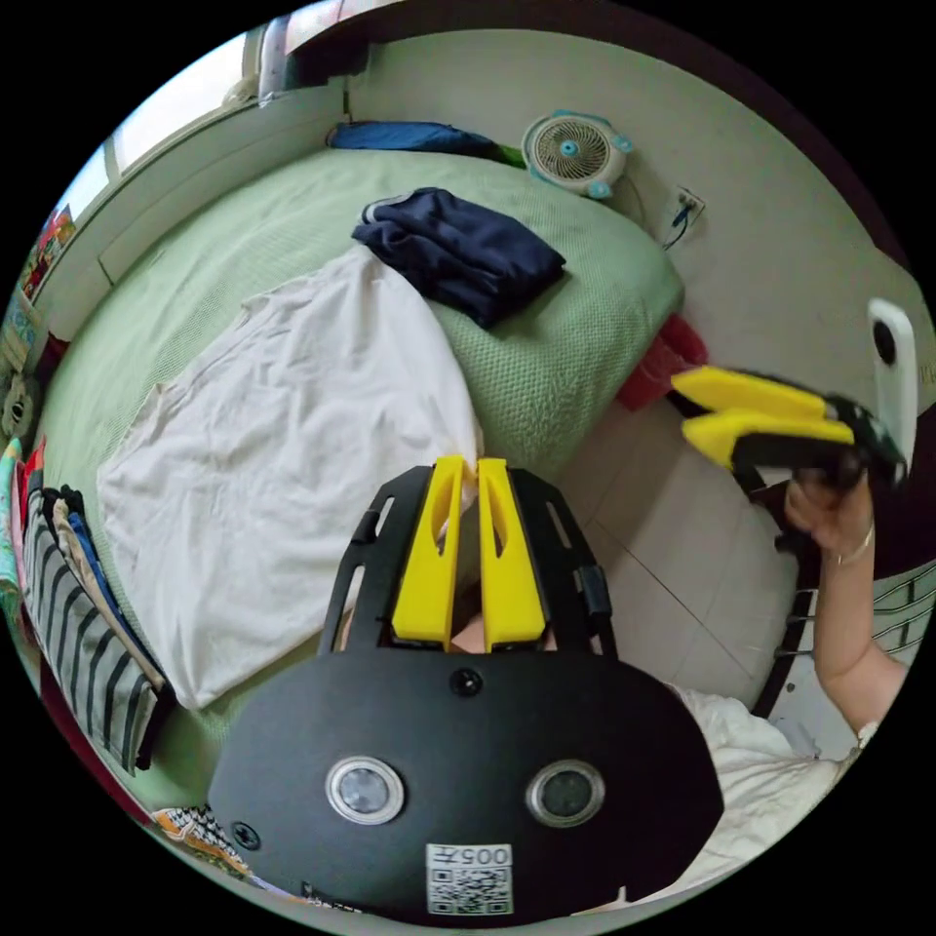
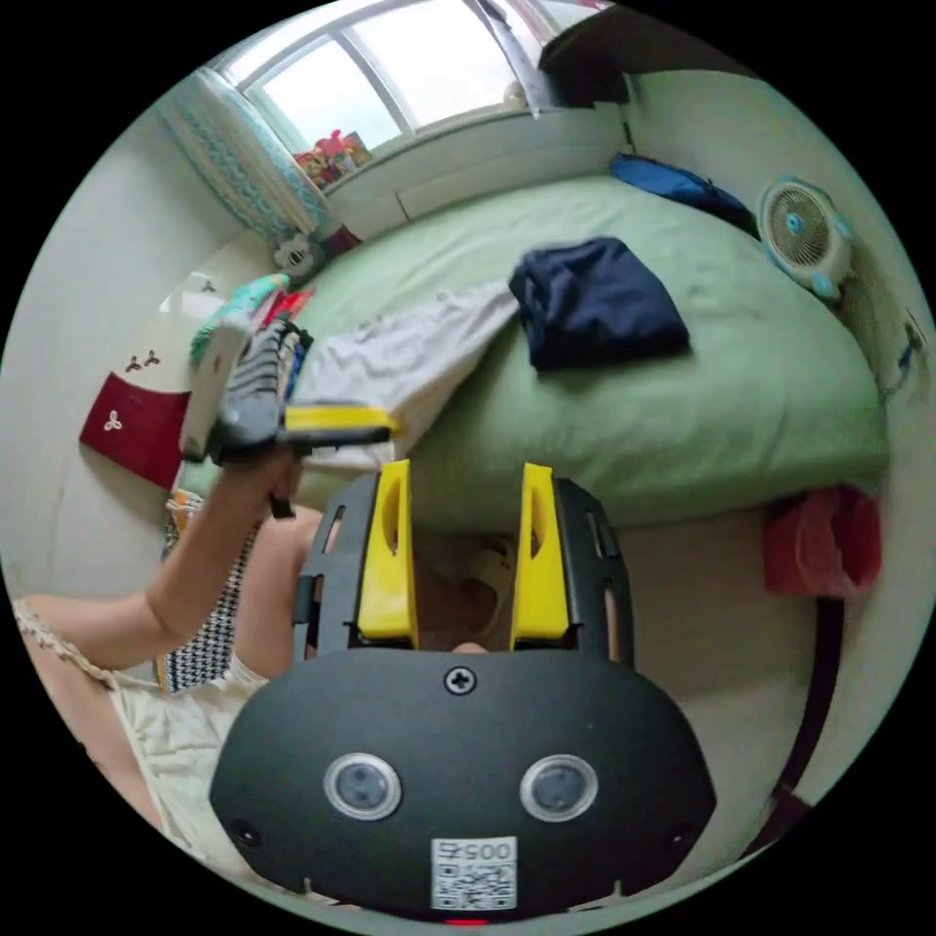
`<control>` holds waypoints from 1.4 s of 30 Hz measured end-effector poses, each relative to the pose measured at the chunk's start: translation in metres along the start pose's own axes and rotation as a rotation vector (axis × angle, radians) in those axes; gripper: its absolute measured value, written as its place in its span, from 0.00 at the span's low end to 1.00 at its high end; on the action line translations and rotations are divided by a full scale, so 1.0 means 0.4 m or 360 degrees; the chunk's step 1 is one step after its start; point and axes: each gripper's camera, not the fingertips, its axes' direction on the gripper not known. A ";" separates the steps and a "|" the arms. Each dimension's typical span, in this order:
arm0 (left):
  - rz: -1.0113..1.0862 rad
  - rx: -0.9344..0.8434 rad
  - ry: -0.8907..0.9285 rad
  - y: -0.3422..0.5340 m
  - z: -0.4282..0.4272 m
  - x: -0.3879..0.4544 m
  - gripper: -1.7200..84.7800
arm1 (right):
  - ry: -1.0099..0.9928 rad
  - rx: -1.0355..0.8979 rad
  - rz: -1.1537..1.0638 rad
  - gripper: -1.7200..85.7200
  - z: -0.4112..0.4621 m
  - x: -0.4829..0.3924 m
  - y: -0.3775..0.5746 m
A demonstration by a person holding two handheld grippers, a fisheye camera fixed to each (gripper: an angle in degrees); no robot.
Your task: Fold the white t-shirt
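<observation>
White t-shirt (image 1: 292, 468) spread flat across green bed (image 1: 546, 361), one corner drawn off the bed's edge and pinched between nearly closed jaws of left hand-held gripper (image 1: 468, 478). Likely light, soft and limp; apt to sag and wrinkle, so best taken at hems or corners and kept taut. Folded navy garment (image 1: 458, 249) resting on bed just beyond the shirt, touching or overlapping its far edge. Striped stack of clothes (image 1: 88, 624) beside the shirt's other side. Right hand-held gripper (image 2: 463, 478) held off the bed over the floor, jaws parted wide, gripping nothing. Small fan (image 1: 575, 154) against the wall. Neckline and sleeves hard to make out; shirt's near corner hidden inside the jaws.
</observation>
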 end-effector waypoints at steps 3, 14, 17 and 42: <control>-0.0038 0.0033 0.0067 0.020 -0.008 -0.036 0.07 | -0.0091 -0.0079 -0.0020 0.19 0.057 0.037 -0.184; -0.0088 0.0141 0.0157 0.108 -0.058 -0.160 0.07 | -0.0654 -0.0426 0.0543 0.18 0.434 0.262 -0.482; -0.0103 0.0152 0.0201 0.136 -0.068 -0.201 0.07 | -0.0705 -0.0392 0.0609 0.17 0.489 0.279 -0.518; 0.0076 0.0460 0.0639 0.257 -0.222 -0.187 0.07 | 0.0055 -0.0329 0.0241 0.01 0.275 0.026 -0.781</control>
